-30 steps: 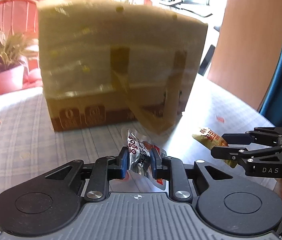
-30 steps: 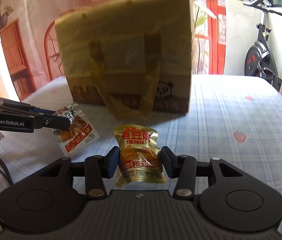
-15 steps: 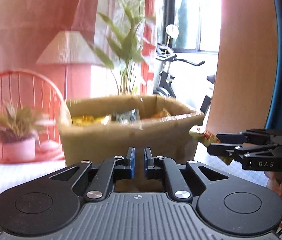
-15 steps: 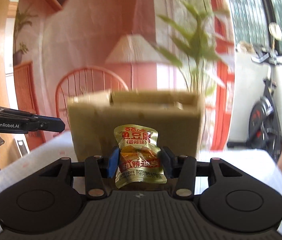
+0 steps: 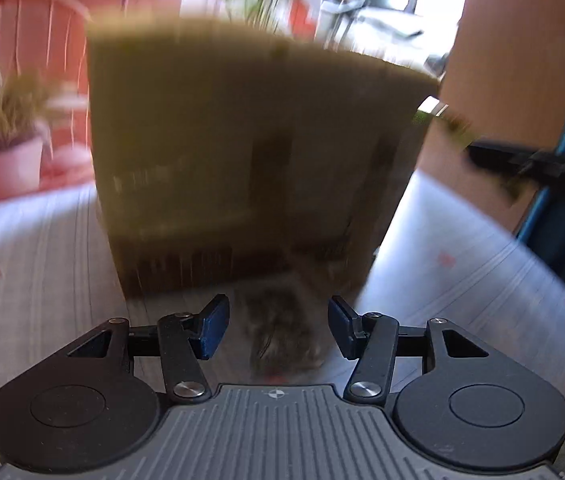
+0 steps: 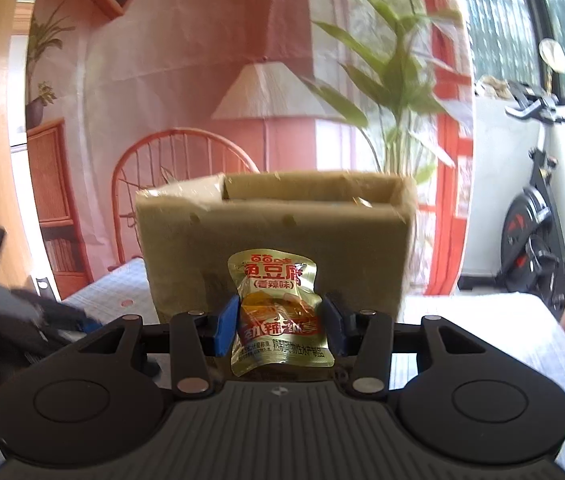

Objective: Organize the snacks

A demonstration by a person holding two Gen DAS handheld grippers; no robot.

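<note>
The gold snack packet [image 6: 280, 312] is standing upright between the blue pads of the right gripper [image 6: 280, 326], which is pinching it narrowly at both side edges and holding it clear of the table. Directly behind it, at twelve o'clock, the open-topped tan paper bag [image 6: 274, 240] is standing on the table, and a glint of packaging is showing over its rim.

In the left wrist view, heavily blurred, the left gripper [image 5: 278, 326] is opening its jaws; the pads are pressing on nothing. A dark smeared shape is lying on the cloth under the gap, too blurred to name. The bag [image 5: 250, 152] is filling the view at twelve o'clock, and the right gripper [image 5: 522, 160] is reaching in at two o'clock with the packet [image 5: 442, 118] at its tip.

The table [image 6: 522, 344] is wearing a pale blue checked cloth with small red marks. Around it, a red wire-backed chair [image 6: 178, 160] is sitting at eleven o'clock, a lamp with a pale shade [image 6: 268, 92] at twelve, a tall leafy plant [image 6: 394, 80] at one, and an exercise bike [image 6: 538, 208] at three. A small potted plant [image 5: 2, 144] is showing at nine o'clock in the left view.
</note>
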